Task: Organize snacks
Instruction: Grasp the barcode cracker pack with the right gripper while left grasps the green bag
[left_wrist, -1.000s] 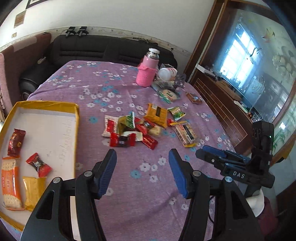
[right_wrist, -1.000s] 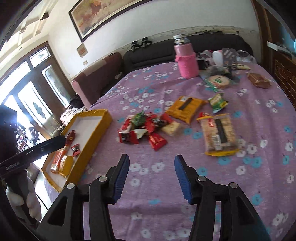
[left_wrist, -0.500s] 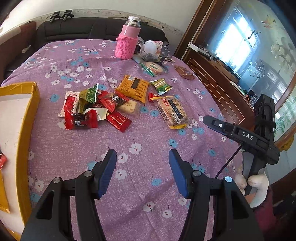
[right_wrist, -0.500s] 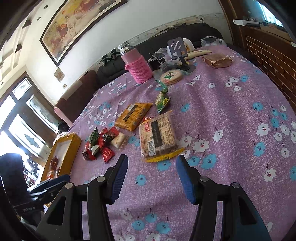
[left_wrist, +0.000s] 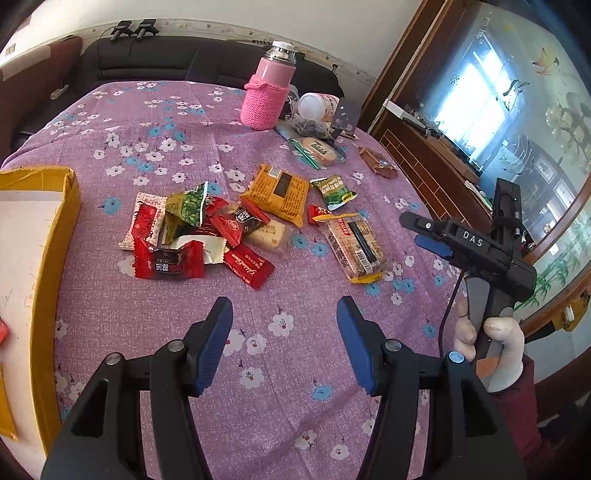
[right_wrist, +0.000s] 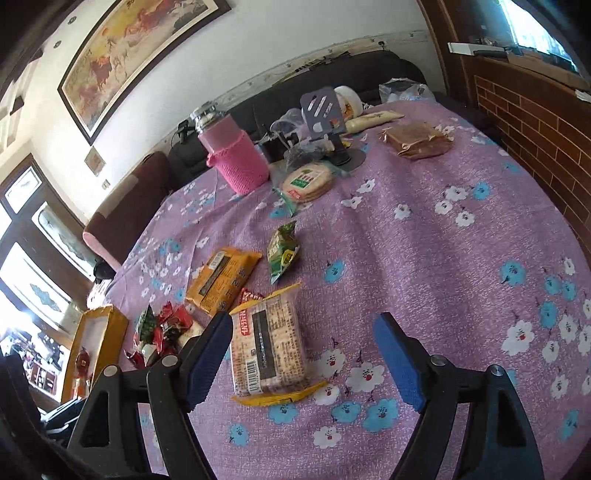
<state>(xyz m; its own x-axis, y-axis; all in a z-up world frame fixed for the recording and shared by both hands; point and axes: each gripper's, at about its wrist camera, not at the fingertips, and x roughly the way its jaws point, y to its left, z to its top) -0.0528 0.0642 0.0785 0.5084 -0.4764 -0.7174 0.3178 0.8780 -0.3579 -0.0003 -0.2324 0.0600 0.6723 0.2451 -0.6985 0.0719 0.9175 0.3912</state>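
Just one yellow tray (left_wrist: 44, 236), two orange packets (left_wrist: 279, 194).

Your yellow tray (left_wrist: 55, 236) runs off the left edge of the left wrist view, so most of what lies in it is cut away. In the snack pile (left_wrist: 192, 236) wrappers overlap and hide one another. The print on the cracker pack (right_wrist: 269, 343) is too small to read.

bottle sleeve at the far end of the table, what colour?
Pink knit sleeve on a pink bottle with a silver cap; clearest in the left wrist view.
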